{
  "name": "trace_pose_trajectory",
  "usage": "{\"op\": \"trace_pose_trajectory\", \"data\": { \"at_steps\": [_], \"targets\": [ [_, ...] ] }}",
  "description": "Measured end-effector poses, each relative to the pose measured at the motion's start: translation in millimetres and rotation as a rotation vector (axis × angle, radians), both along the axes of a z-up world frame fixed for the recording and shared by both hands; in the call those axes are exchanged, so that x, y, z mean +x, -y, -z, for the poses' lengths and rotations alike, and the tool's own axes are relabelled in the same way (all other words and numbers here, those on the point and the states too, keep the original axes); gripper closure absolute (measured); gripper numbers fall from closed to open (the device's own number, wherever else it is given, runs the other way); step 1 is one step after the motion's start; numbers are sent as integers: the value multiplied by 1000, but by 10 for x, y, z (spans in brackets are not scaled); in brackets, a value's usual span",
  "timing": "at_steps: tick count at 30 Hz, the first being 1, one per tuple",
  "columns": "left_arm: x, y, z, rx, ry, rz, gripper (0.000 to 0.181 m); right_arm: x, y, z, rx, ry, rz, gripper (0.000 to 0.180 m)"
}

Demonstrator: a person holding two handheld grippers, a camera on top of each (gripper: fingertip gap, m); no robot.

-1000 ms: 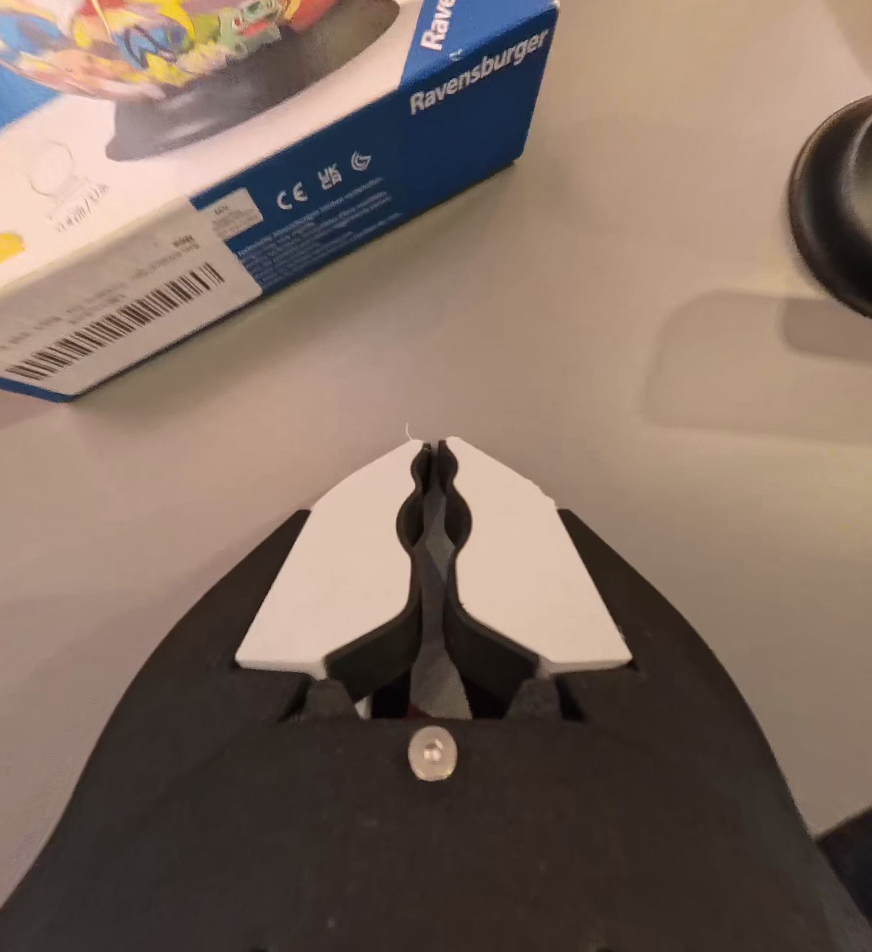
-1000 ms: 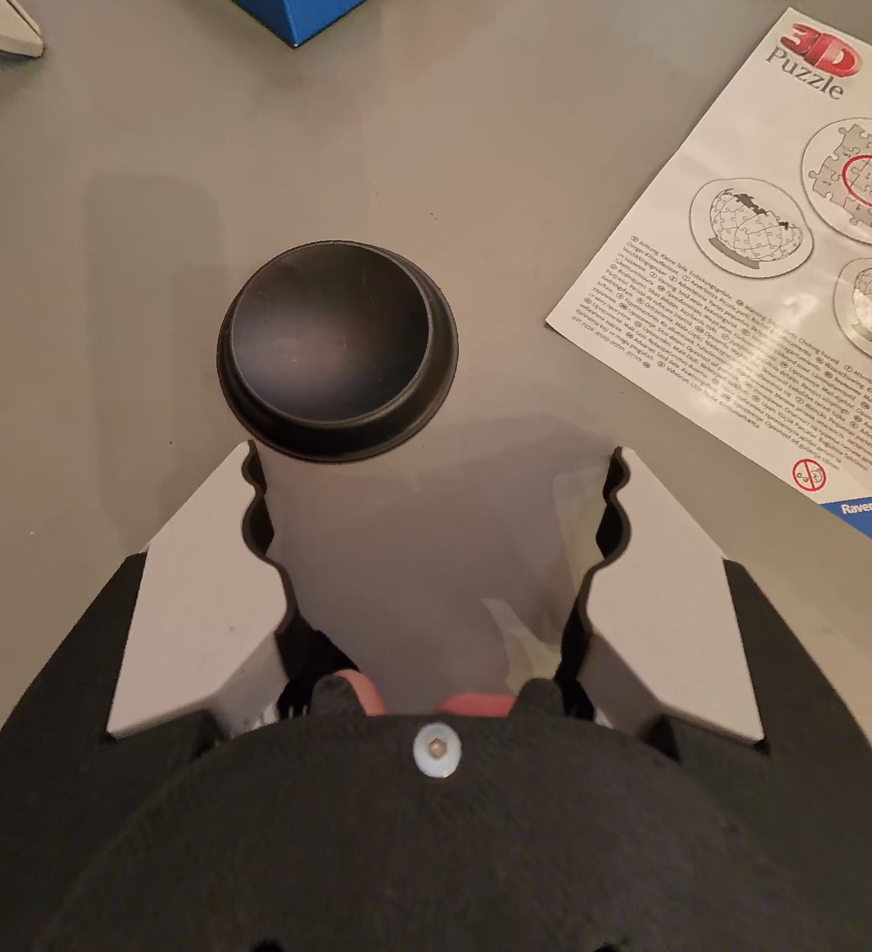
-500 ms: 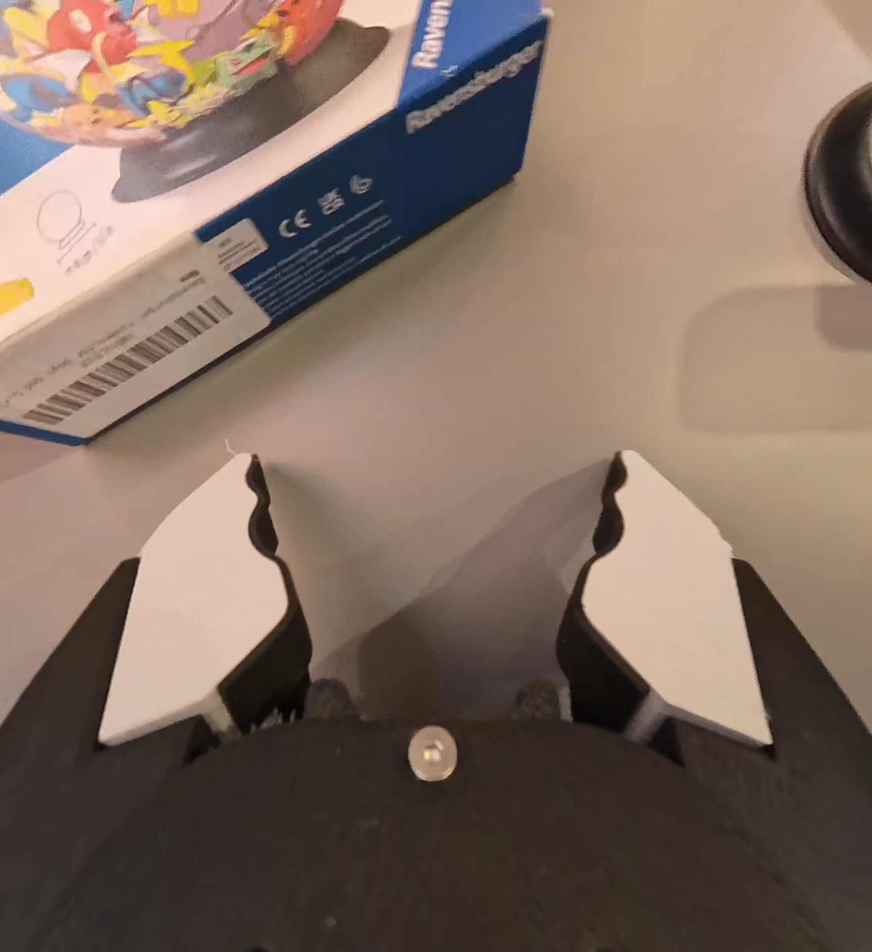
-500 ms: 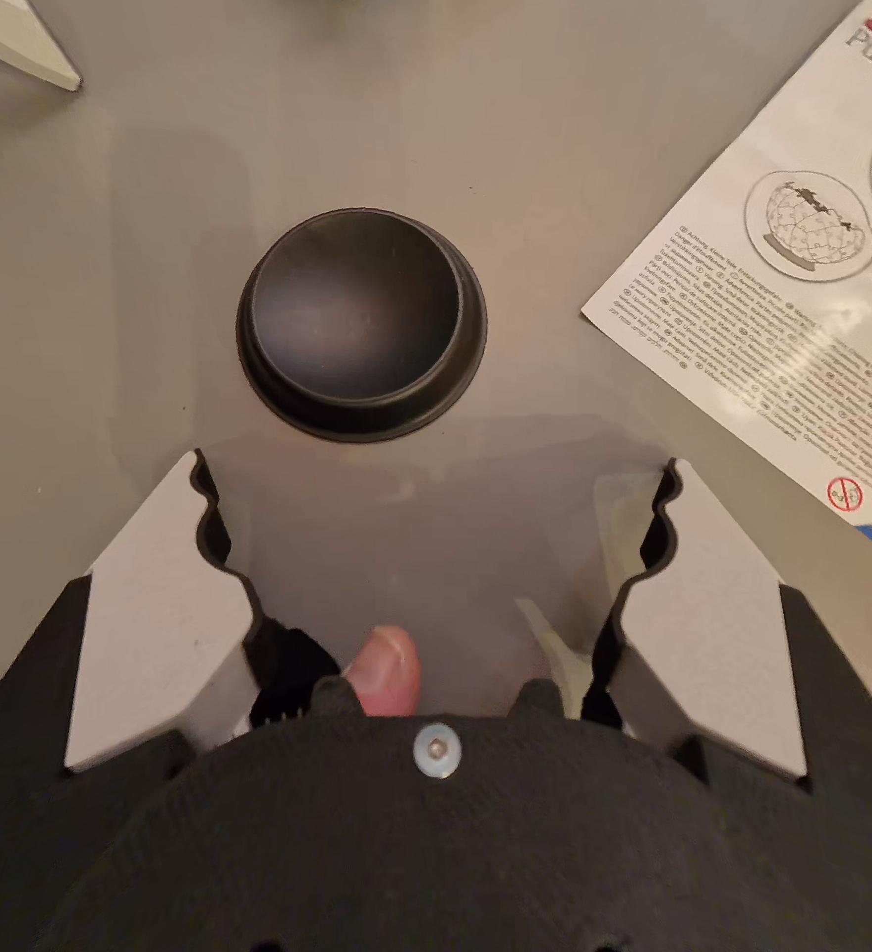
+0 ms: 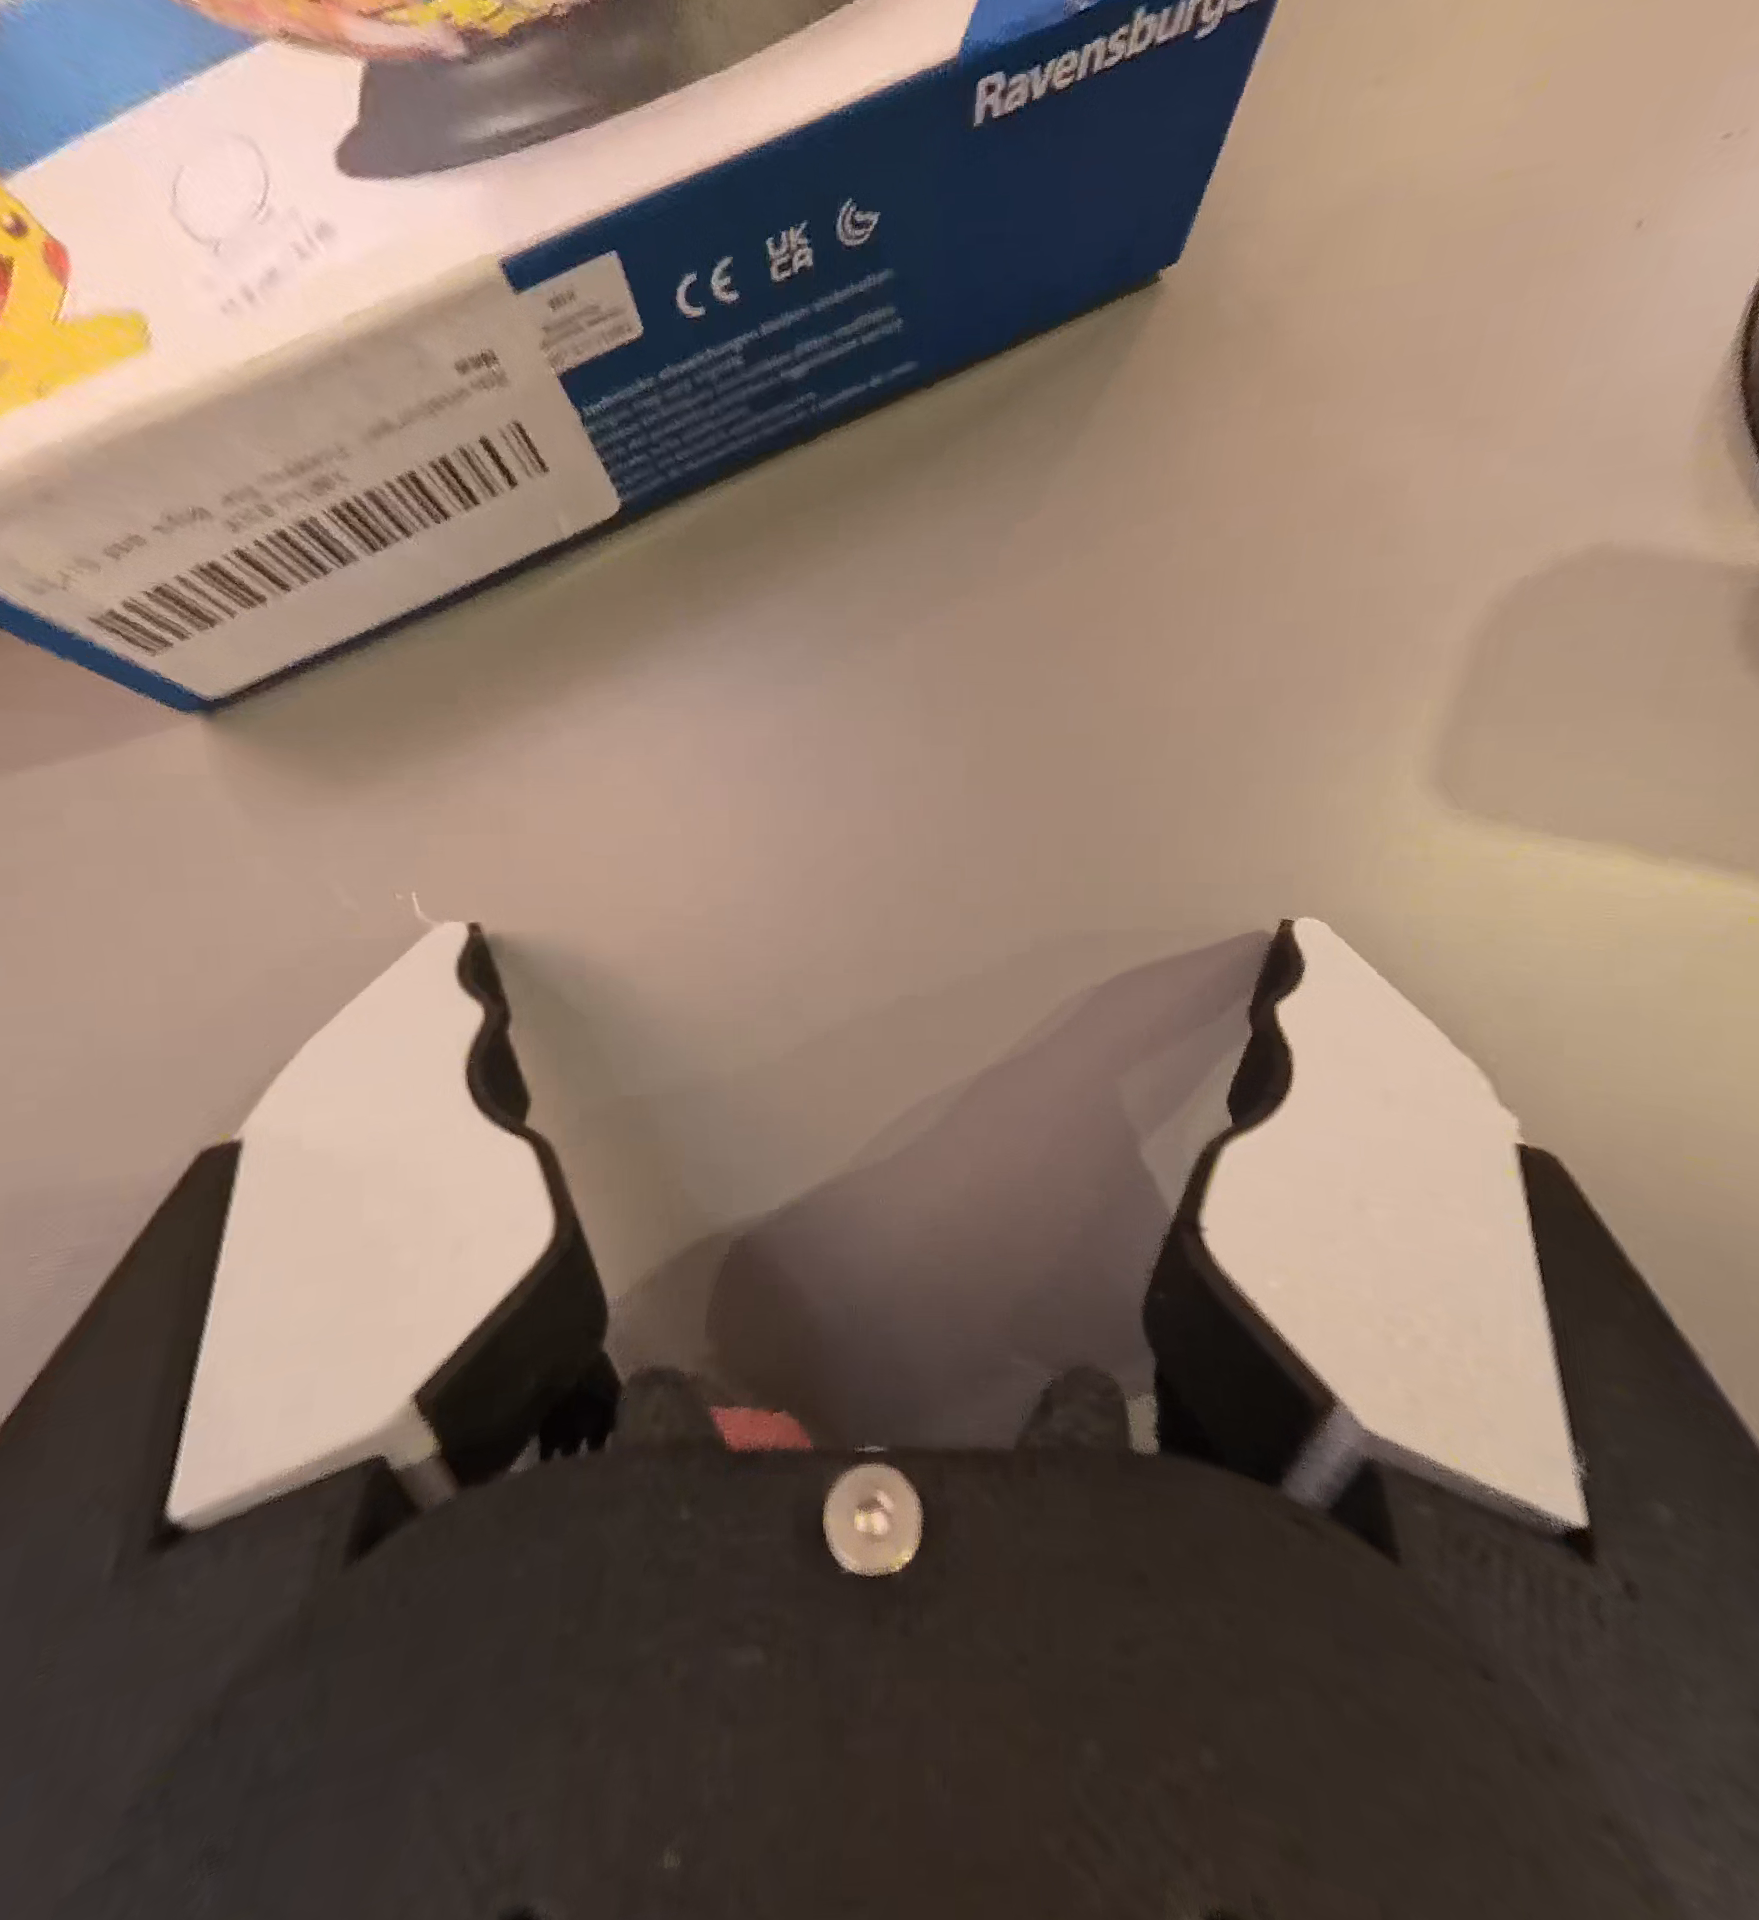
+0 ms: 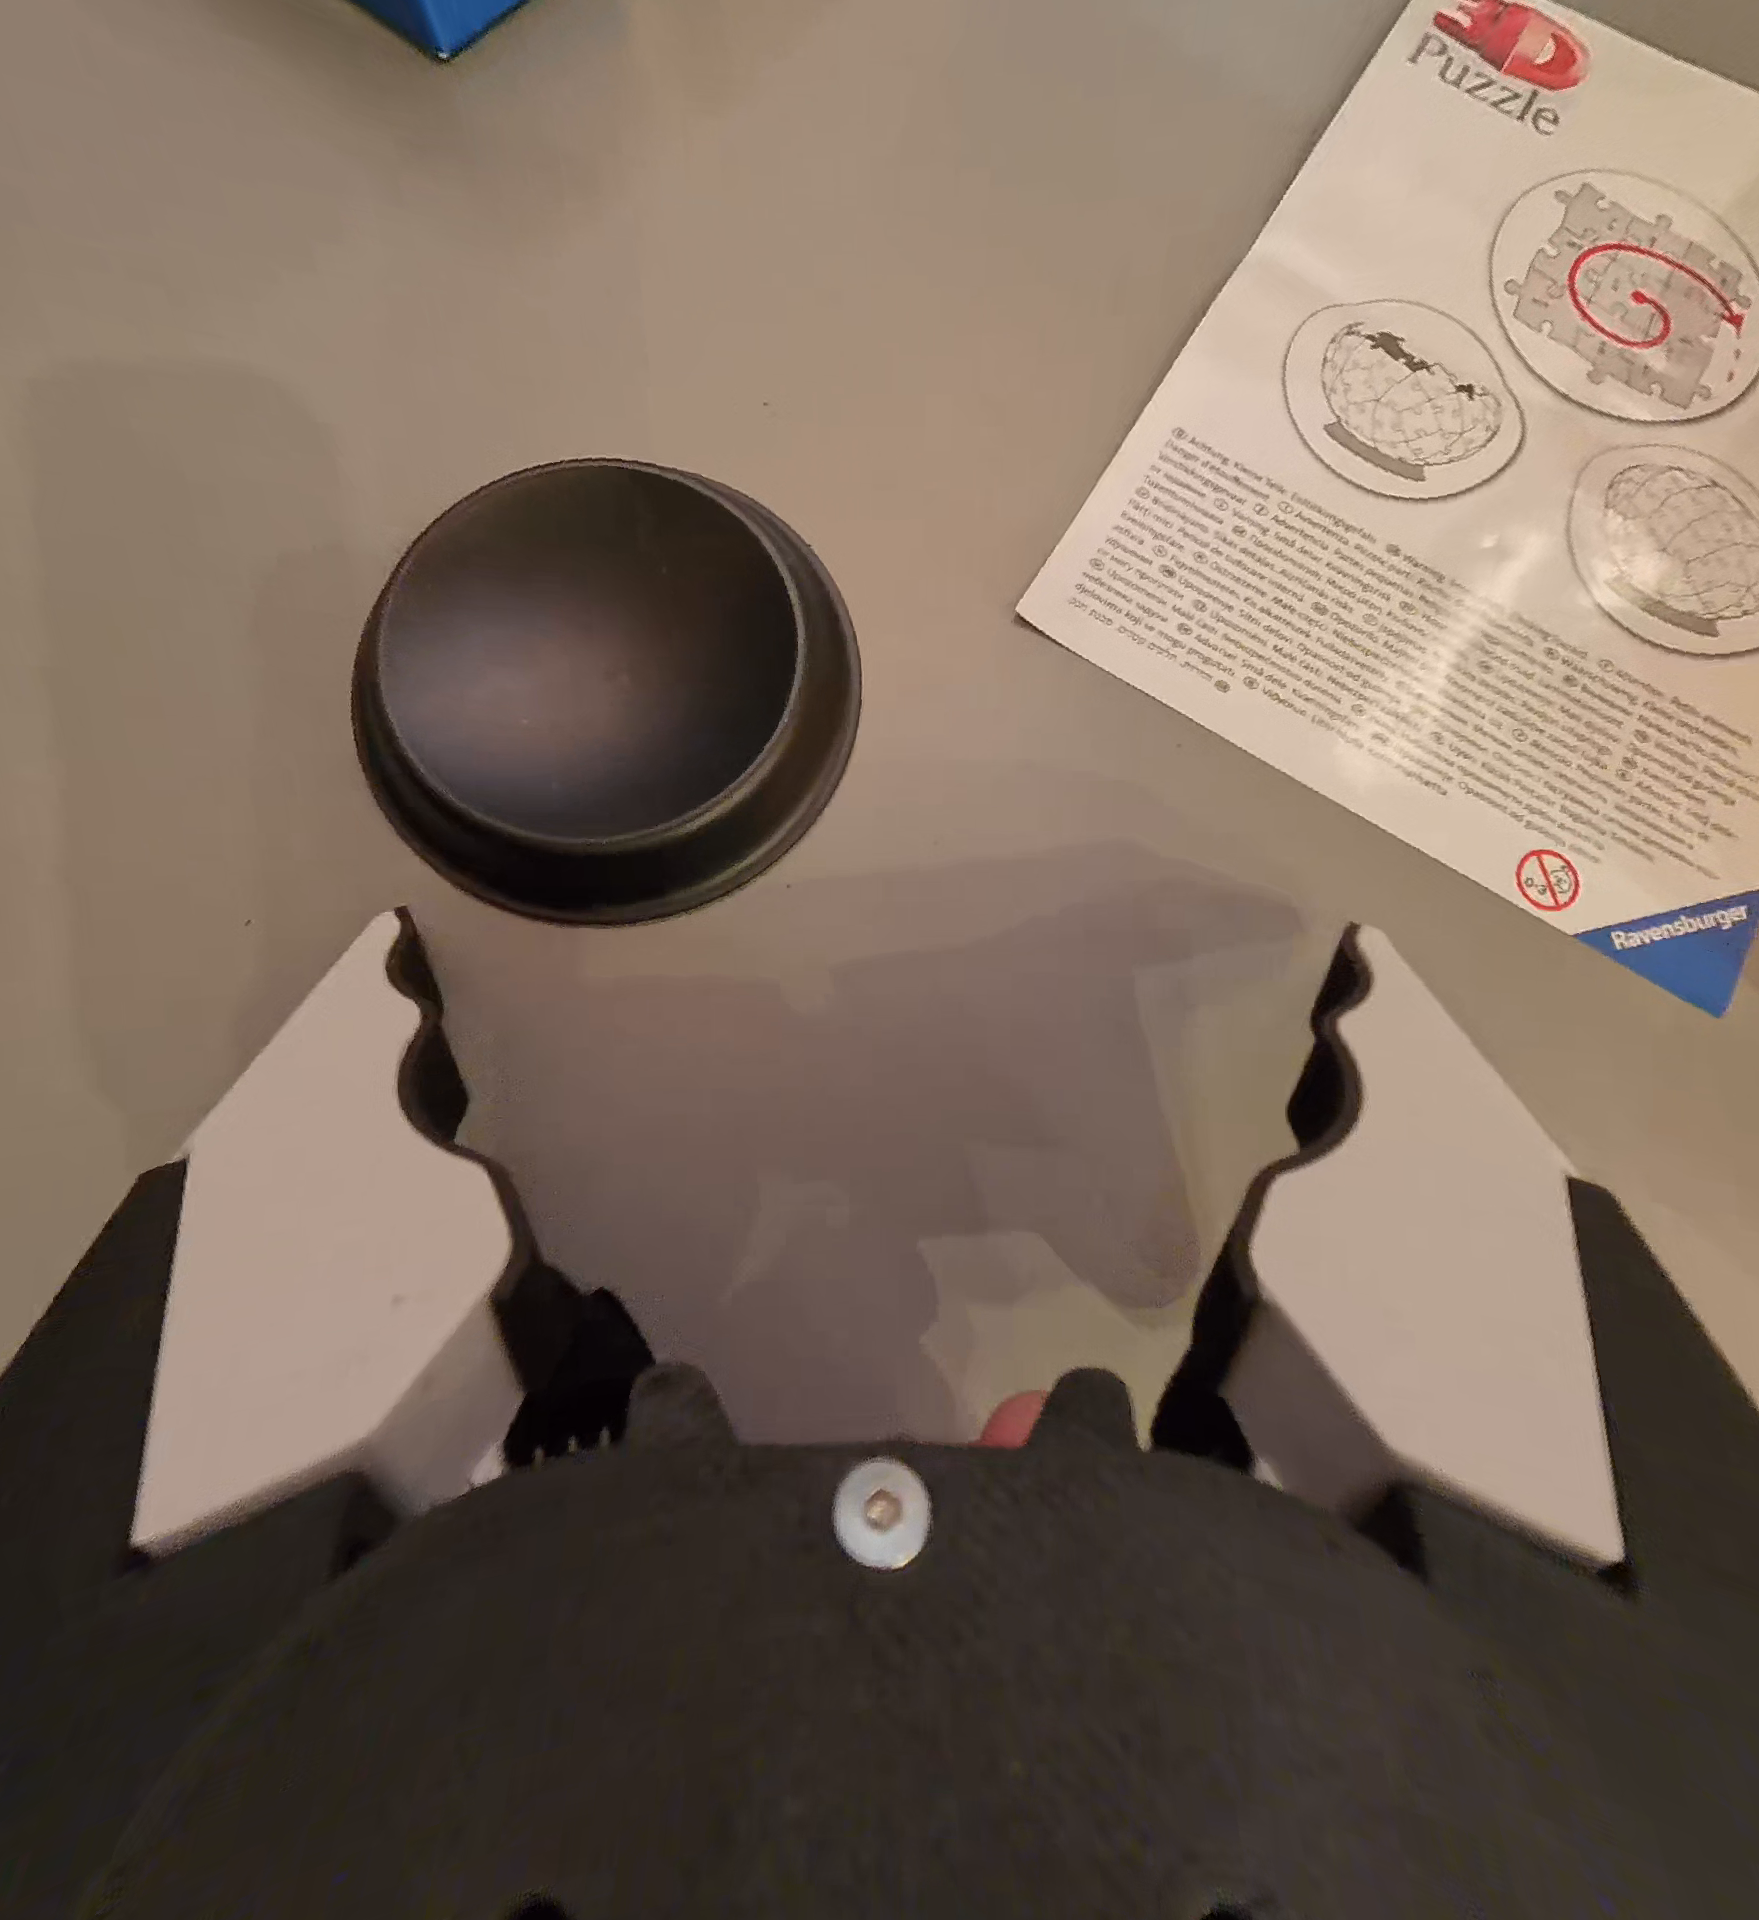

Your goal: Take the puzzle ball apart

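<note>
Both claws spread wide w/ nothing in them over the grey table (image 6: 958, 260): left gripper (image 5: 875, 935) near the blue box (image 5: 958, 260), right gripper (image 6: 875, 925) just short of the empty black stand (image 6: 594, 686), leaflet (image 6: 1477, 520) to its right, the puzzle ball itself not in either view.

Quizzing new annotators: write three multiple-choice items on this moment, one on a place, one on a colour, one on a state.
1. In the right wrist view, the leaflet lies where from the round stand?
A. right
B. left
C. underneath

2. The stand's colour?
A. white
B. black
C. blue

3. The left gripper is:
A. shut on the box
B. shut, empty
C. open, empty

Answers: 1 A, the paper sits at the upper right, apart from the stand. 2 B, it is dark all over. 3 C, only bare table shows between its spread fingers.
</note>
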State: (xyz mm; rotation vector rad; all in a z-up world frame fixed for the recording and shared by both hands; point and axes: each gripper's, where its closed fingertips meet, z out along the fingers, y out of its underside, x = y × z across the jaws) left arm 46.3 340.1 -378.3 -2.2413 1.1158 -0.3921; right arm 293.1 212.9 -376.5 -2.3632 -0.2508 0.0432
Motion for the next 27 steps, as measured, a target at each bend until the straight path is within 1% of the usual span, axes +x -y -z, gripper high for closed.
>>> {"op": "trace_pose_trajectory", "data": {
  "at_steps": [3, 5, 8, 10, 12, 14, 18, 27],
  "targets": [
    [136, -45, -9, 18, -3, 42, 46, -16, -15, 31, -27, -31, 1, 20],
    [233, -89, 35, -18, -16, 30, 34, -7, -65, 32, -27, -30, 16, 20],
    [249, -83, 27, -12, -14, 21, 36, -12, -80, 31, -24, -29, 31, 20],
    [179, -47, 8, -5, -1, 44, 44, -12, -79, 32, -25, -30, 31, 20],
    [156, -69, 0, -2, 2, 42, 48, -13, -79, 32, -25, -30, 32, 20],
    [167, -81, 9, -7, -7, 50, 45, -12, -79, 32, -25, -30, 32, 20],
    [124, -110, 30, -14, -14, 7, 35, -12, -80, 32, -25, -30, 32, 20],
    [120, -114, 32, -15, -15, 8, 34, -10, -80, 32, -25, -30, 32, 20]
  ]
}}
